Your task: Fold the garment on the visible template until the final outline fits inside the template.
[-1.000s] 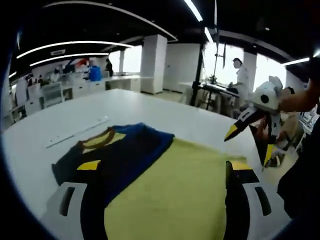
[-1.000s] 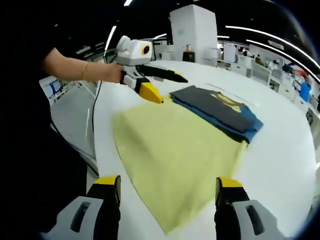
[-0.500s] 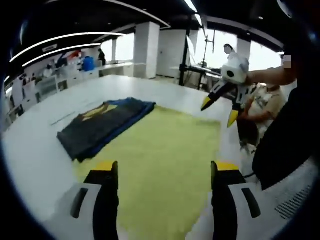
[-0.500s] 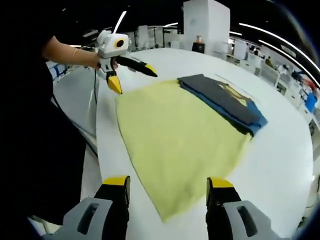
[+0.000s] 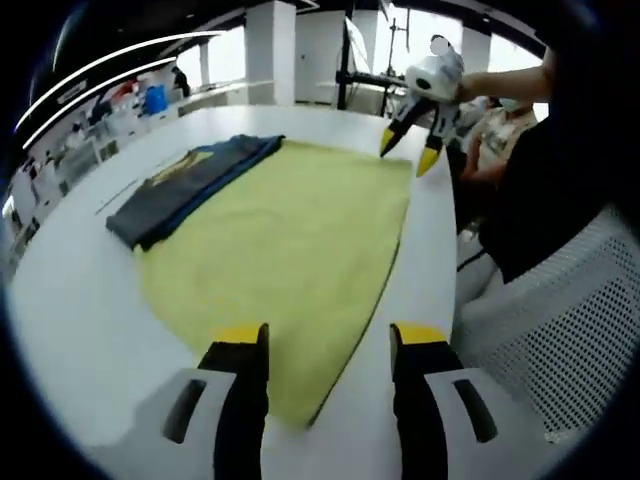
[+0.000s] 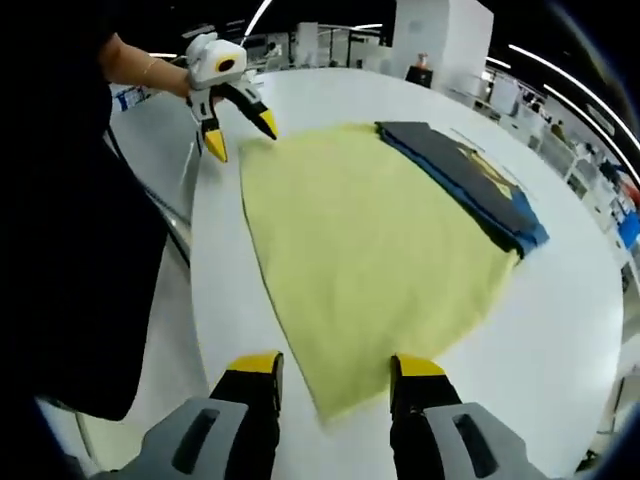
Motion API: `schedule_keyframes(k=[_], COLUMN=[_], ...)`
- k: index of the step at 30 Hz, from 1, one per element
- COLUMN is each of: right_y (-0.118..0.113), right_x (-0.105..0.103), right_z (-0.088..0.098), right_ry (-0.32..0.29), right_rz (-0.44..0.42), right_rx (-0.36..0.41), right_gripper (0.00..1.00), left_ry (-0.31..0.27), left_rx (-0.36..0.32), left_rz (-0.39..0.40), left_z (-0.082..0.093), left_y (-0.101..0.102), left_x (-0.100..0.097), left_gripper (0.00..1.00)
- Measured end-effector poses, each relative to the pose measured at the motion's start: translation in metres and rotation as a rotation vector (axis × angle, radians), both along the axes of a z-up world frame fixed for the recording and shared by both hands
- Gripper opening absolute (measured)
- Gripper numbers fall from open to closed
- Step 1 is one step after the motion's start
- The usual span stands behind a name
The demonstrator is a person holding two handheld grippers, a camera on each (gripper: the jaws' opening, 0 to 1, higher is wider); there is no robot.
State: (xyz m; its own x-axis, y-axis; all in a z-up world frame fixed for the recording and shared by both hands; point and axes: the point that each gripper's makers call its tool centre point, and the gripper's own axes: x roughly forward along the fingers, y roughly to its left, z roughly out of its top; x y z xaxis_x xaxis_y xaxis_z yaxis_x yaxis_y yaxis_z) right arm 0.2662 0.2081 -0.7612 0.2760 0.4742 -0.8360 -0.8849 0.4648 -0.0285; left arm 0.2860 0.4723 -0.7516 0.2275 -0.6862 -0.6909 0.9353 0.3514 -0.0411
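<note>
A folded dark grey and blue garment (image 5: 190,180) (image 6: 470,180) lies along one edge of the yellow template sheet (image 5: 290,220) (image 6: 370,240), which is spread flat on the white table. My left gripper (image 5: 325,335) hovers open over one near corner of the yellow sheet, with nothing between its fingers; it also appears across the sheet as the left gripper (image 6: 242,138), open. My right gripper (image 6: 332,365) is open above the opposite corner, holding nothing, and comes into the left gripper view as the right gripper (image 5: 408,155), jaws spread.
The white table (image 5: 70,290) (image 6: 570,290) extends well beyond the sheet. A mesh chair (image 5: 560,330) stands by the table edge. The person's dark clothing (image 6: 70,250) is close to that edge. Desks and pillars are far behind.
Both views have pulled back and risen, so the whole yellow sheet and the folded garment now lie farther from the jaws. Both grippers stay open.
</note>
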Motion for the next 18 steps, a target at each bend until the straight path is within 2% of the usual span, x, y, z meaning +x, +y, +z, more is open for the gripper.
schedule_keyframes(k=[6,10,11,12,16,18], right_y=[-0.004,-0.005,-0.005,-0.005,-0.007,-0.008], right_x=[-0.004,-0.003,-0.003,-0.002,0.003,0.006], right_z=[-0.007,-0.007,-0.007,-0.007,-0.007,-0.006], right_ry=[0.001,-0.002,0.002,0.006,0.006,0.004], right_rz=[0.022,0.015,0.011,0.001,-0.013,-0.027], right_rx=[-0.035,-0.022,-0.016,-0.010,-0.002,-0.008], right_gripper=[0.33,0.31,0.30,0.29,0.20,0.13], left_ry=[-0.021,-0.033,-0.033,-0.030,-0.031,-0.038], left_rx=[0.052,0.095,0.071,0.078,0.086,0.089], left_rz=[-0.015,-0.019,-0.011,-0.013,-0.014,-0.014], left_z=[-0.008,-0.015,-0.012,-0.013,-0.011,-0.010], left_y=[0.009,0.015,0.012,0.014,0.013,0.013], left_x=[-0.001,0.000,0.001,0.001,0.006,0.007], left_gripper=[0.36,0.32,0.31,0.30,0.24,0.17])
